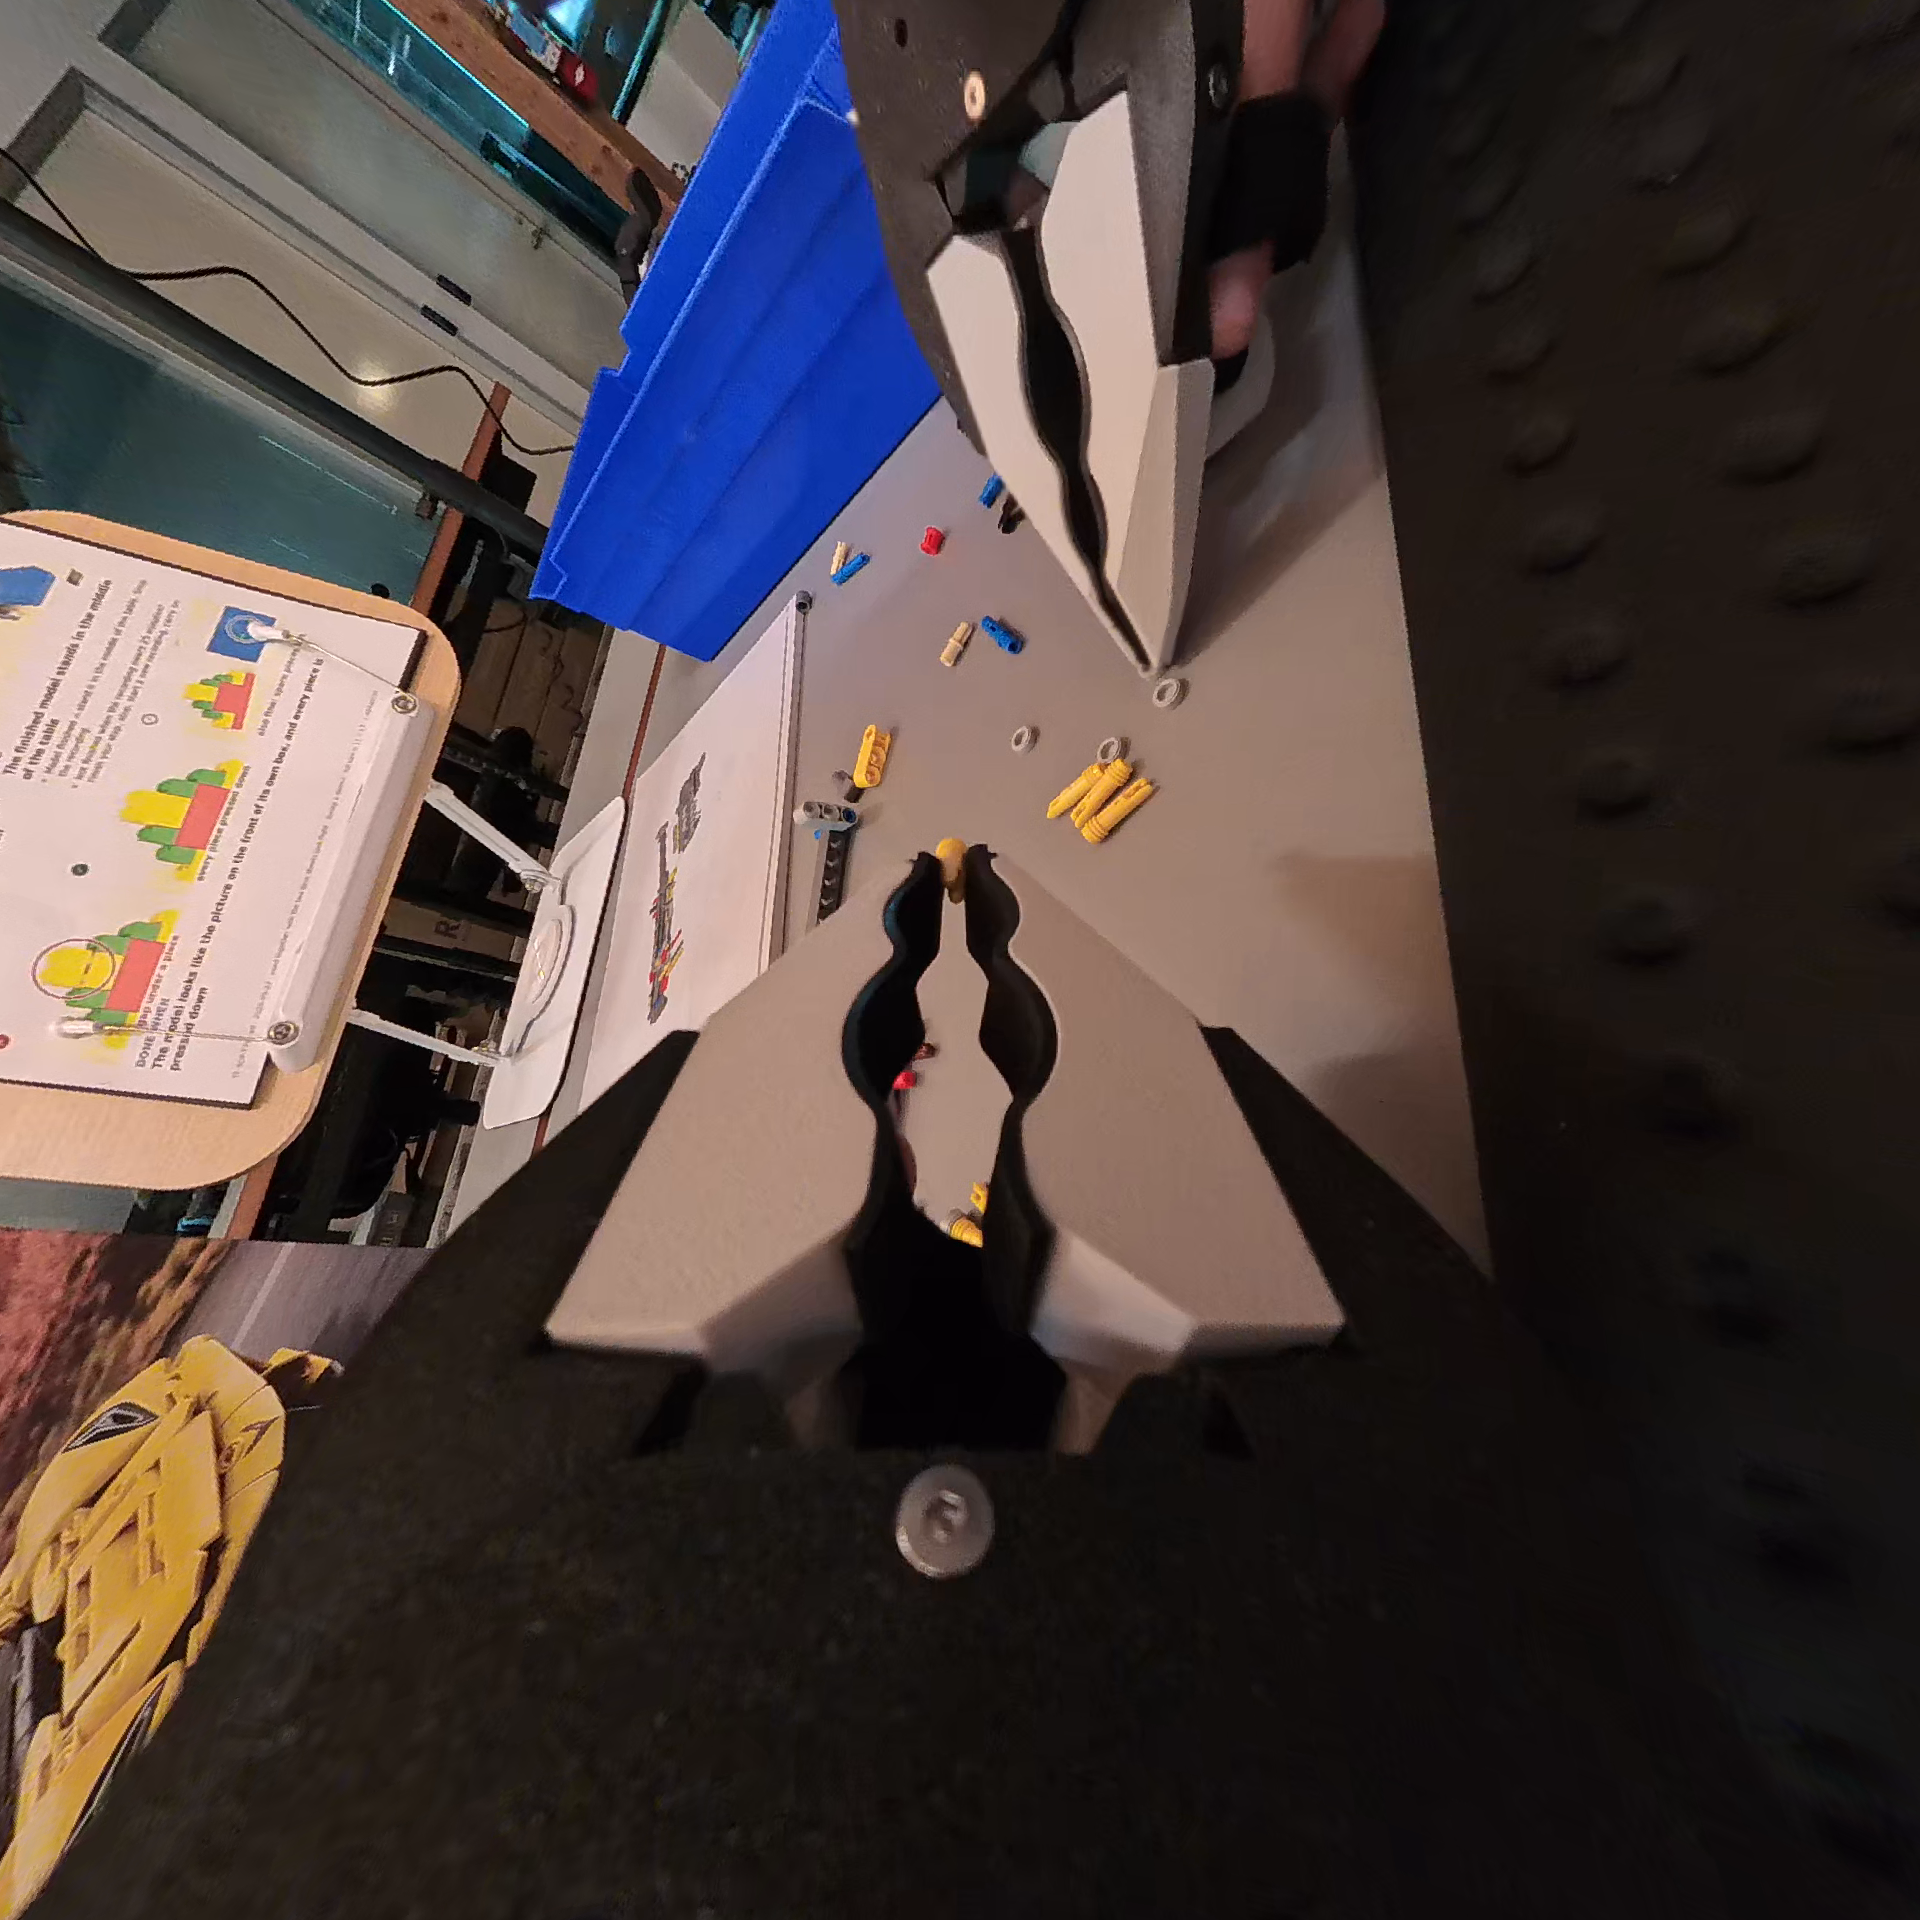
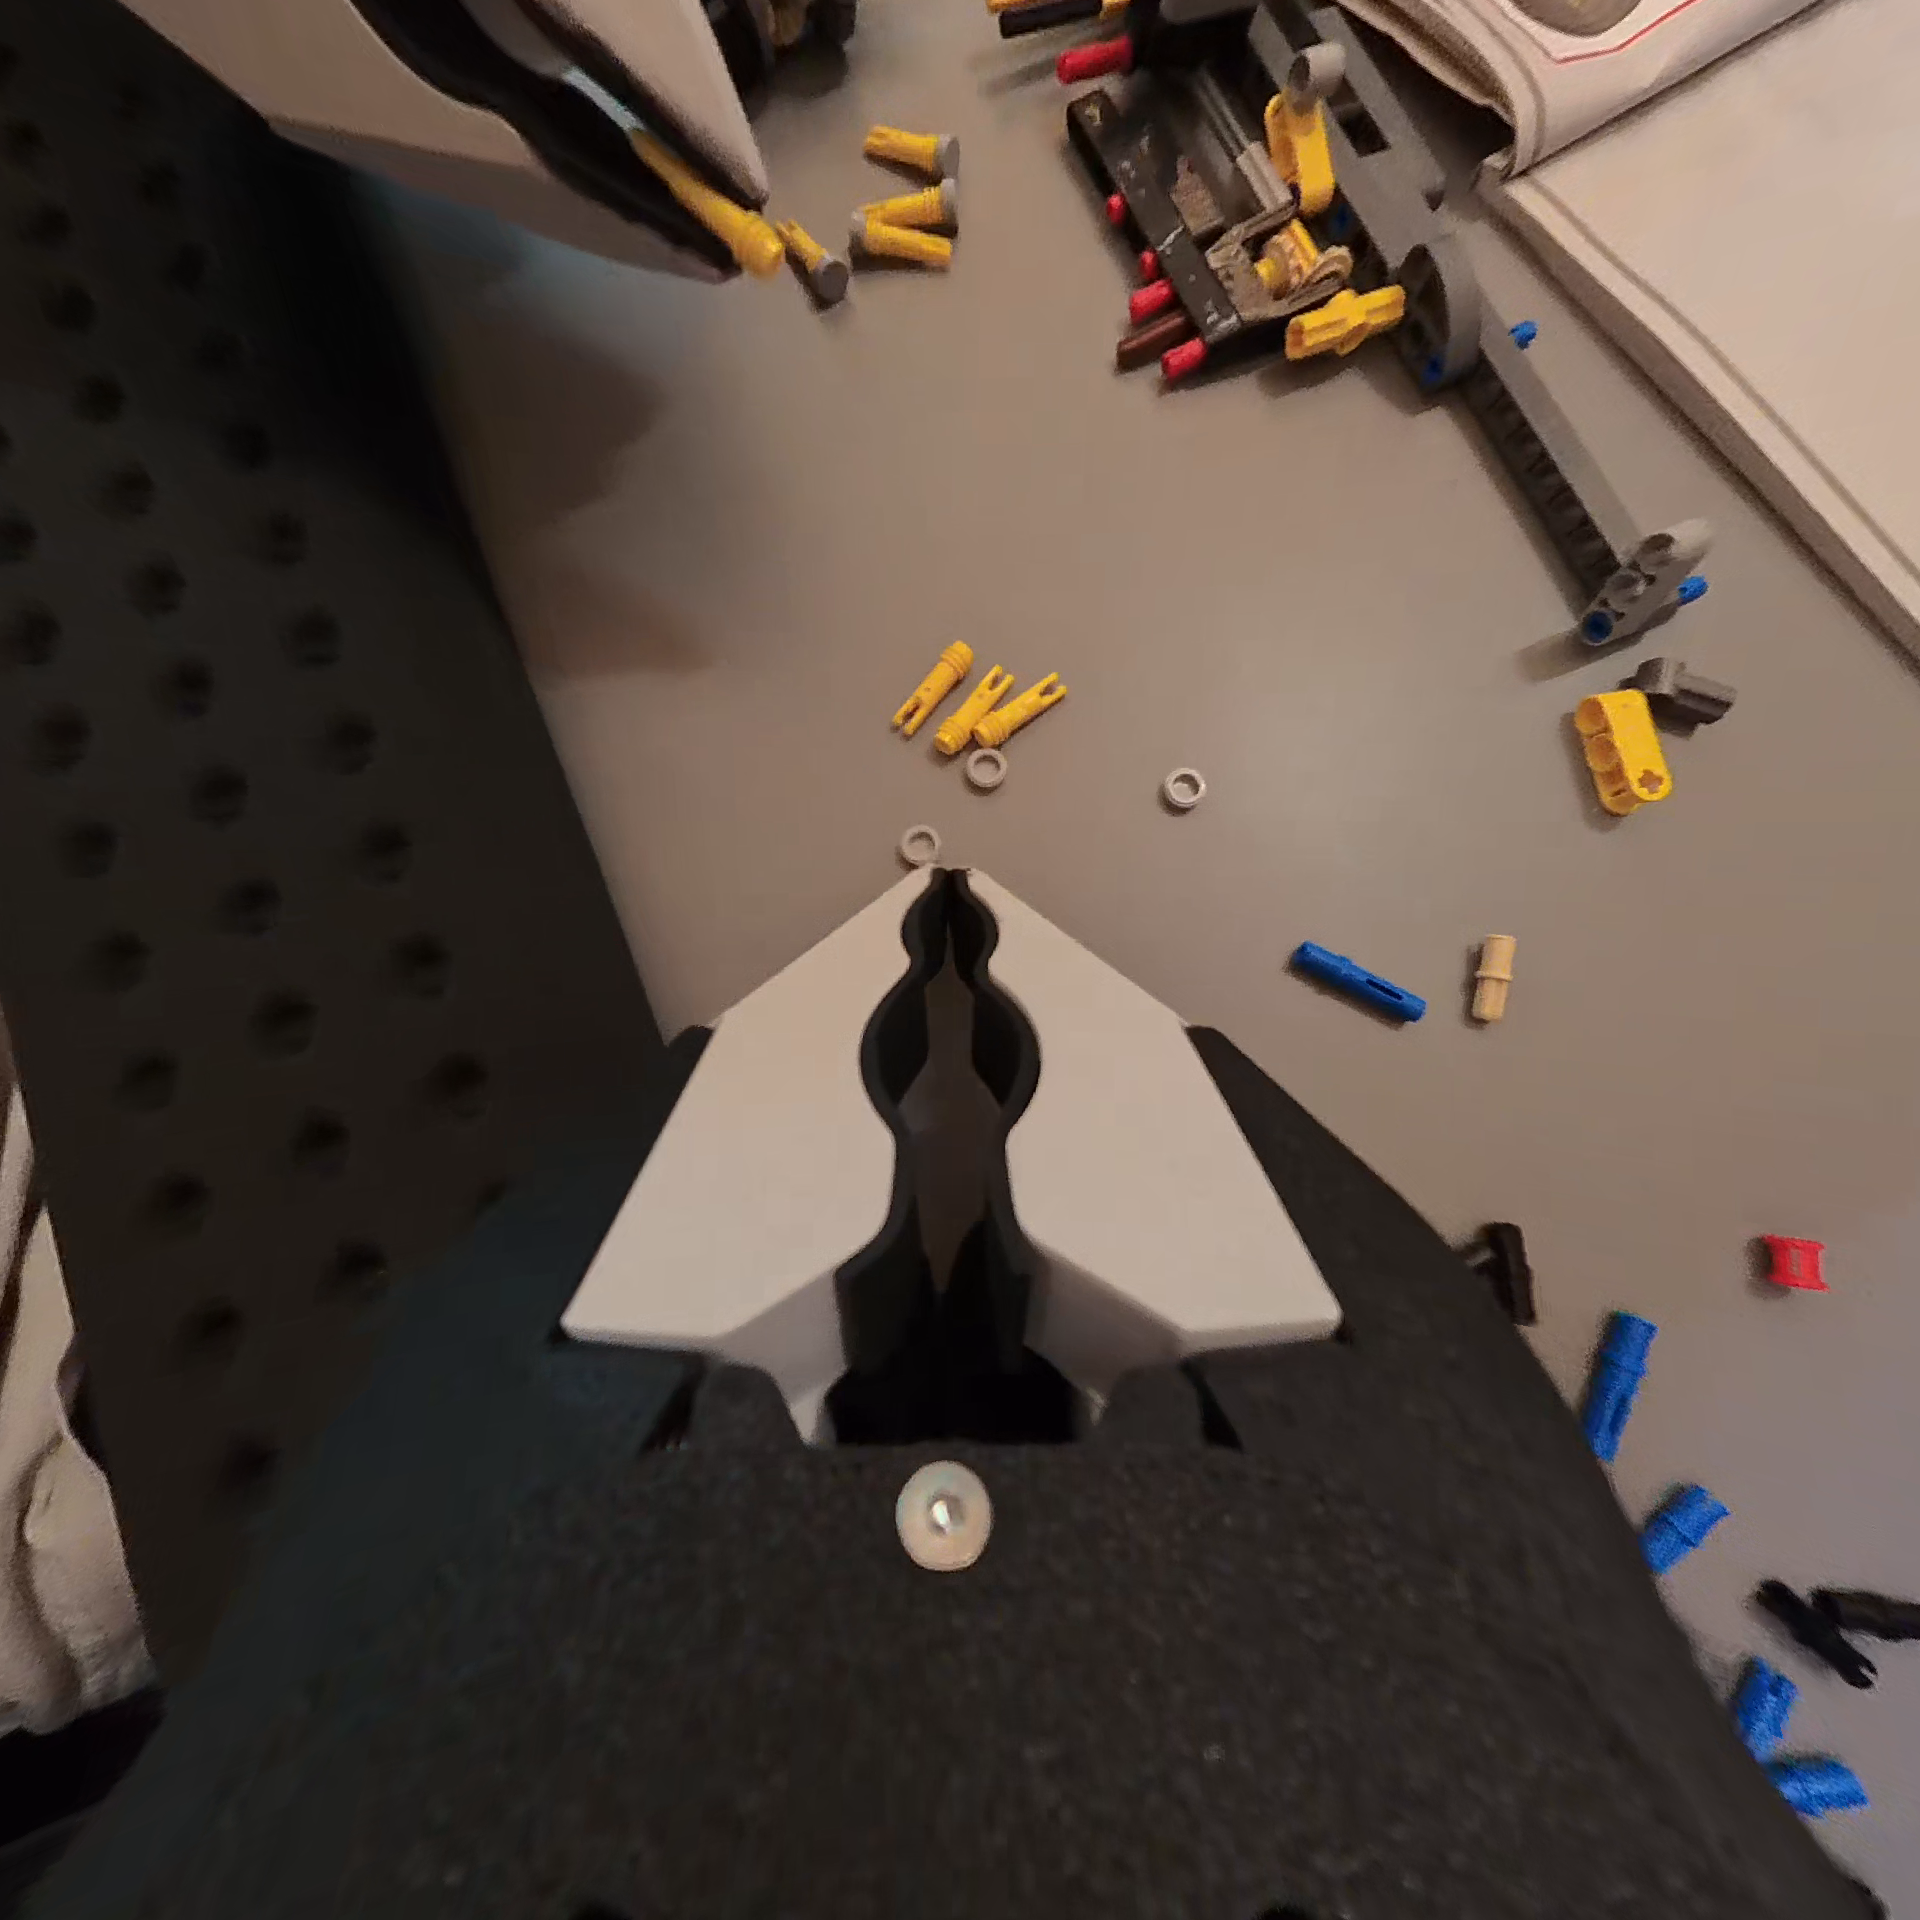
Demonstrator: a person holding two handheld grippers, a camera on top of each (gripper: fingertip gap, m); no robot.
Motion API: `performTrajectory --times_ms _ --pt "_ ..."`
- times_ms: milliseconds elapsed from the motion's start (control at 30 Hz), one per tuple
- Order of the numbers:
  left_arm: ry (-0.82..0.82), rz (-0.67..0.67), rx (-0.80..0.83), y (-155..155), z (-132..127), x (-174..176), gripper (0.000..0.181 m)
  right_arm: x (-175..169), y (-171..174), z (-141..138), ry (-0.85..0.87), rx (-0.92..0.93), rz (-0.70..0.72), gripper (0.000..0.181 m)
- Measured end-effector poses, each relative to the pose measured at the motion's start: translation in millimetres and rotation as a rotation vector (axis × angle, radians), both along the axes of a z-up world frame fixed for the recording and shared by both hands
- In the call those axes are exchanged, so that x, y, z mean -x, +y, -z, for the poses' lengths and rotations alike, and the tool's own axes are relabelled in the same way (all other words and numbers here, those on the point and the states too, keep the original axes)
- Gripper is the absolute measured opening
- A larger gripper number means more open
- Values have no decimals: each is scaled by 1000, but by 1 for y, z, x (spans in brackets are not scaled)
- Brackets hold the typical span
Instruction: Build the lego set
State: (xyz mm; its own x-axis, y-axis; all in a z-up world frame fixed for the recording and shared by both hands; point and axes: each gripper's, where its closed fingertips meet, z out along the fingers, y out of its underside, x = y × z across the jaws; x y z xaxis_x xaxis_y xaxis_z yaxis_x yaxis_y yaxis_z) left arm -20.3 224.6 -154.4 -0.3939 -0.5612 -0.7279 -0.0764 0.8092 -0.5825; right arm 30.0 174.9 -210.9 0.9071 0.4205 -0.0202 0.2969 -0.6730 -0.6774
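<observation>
The left gripper (image 1: pixel 952 864) pinches a yellow pin (image 1: pixel 950 869) at its tips, the pin's long axis running along the fingers toward 12 o'clock. The right gripper (image 2: pixel 948 875) has its jaws pressed together, empty, tips just beside a grey ring (image 2: pixel 920 844) at 11 o'clock on the grey table (image 2: pixel 1195 520). A printed instruction sheet (image 1: pixel 177 821) stands at 9 o'clock in the left wrist view.

Two matching grippers, black and pale grey

Left gripper (image 1: pixel 953 862) and right gripper (image 2: pixel 948 873) each show grey wedge fingers lined with wavy black pads, a speckled black body, one silver screw (image 2: pixel 943 1515); a black fingerless glove (image 1: pixel 1273 177) covers the hand.
</observation>
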Motion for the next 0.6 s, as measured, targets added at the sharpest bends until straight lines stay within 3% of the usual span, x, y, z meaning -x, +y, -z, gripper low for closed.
performTrajectory --times_ms 267,500,600 --pt "-1 1 -14 0 1 0 3 4 -3 0 -3 6 -26 0" --pt "-8 -1 -49 1 4 -1 3 6 -4 0 -423 -86 -162 0" --pt "-7 1 -63 0 5 -2 3 10 -4 -3 -455 -102 -161 0"
